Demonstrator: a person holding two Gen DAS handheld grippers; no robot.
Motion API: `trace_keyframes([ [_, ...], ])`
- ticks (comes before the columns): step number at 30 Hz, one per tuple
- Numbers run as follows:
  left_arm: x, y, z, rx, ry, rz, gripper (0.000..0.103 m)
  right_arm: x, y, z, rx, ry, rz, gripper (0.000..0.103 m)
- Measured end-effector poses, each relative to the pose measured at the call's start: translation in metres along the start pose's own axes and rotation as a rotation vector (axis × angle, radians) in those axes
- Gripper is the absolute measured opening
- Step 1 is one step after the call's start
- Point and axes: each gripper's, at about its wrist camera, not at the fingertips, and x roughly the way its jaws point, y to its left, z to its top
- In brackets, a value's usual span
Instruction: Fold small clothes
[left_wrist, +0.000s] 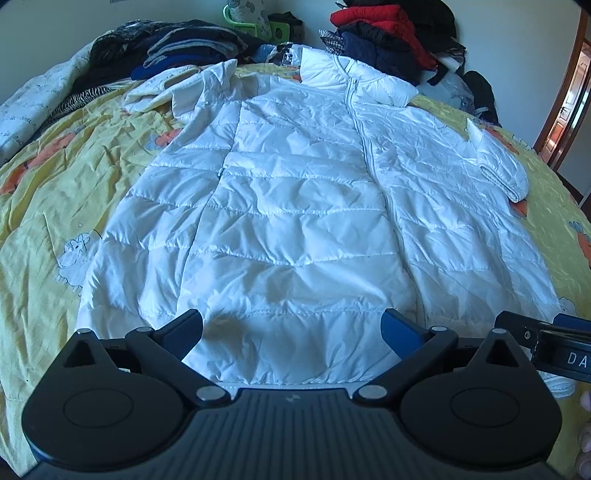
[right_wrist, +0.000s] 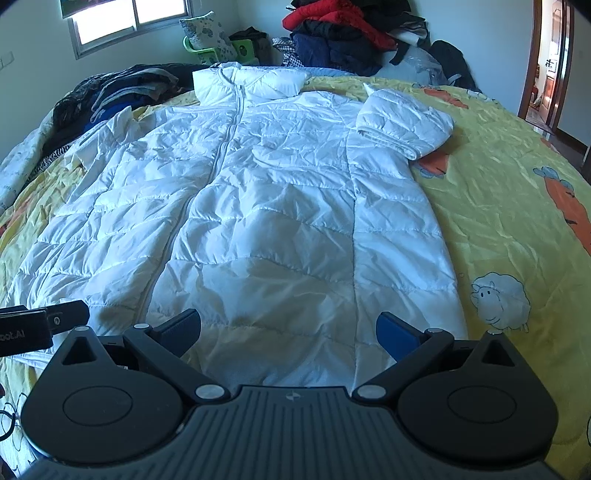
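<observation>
- The bed (left_wrist: 55, 177), under a yellow cartoon-print sheet, carries everything.
- A white quilted jacket (left_wrist: 295, 206) lies spread flat along the middle of the bed, zipped, collar at the far end, one sleeve (right_wrist: 402, 122) folded in over its shoulder.
- Piles of dark and red clothes (right_wrist: 332, 33) sit beyond the collar.
- Left tongs (left_wrist: 291, 334) and right tongs (right_wrist: 288, 332) hover over the near hem, both wide open, gripping nothing.

On the right hand-held gripper (left_wrist: 561, 350), seen at the right edge of the left wrist view, white letters "DA" stand on its black body, cut off by the frame. On the left hand-held gripper (right_wrist: 22, 328), at the left edge of the right wrist view, white letters read roughly "ot.AI", partly cut off.
</observation>
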Motion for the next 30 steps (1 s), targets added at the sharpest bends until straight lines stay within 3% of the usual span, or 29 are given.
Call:
trace_keyframes([
  [14, 0.013, 0.010, 0.010, -0.021, 0.018, 0.028, 0.103, 0.011, 0.003, 0.017, -0.027, -0.013, 0.025, 0.103],
  [21, 0.020, 0.016, 0.016, -0.037, 0.027, 0.031, 0.103, 0.020, 0.006, 0.032, -0.038, -0.001, 0.085, 0.103],
  [27, 0.023, 0.032, 0.031, -0.105, 0.031, 0.010, 0.103, 0.025, 0.003, 0.075, -0.021, -0.014, 0.197, 0.103],
  [30, 0.025, 0.041, 0.042, -0.121, 0.009, 0.017, 0.103, 0.030, 0.003, 0.104, -0.026, -0.042, 0.208, 0.103],
])
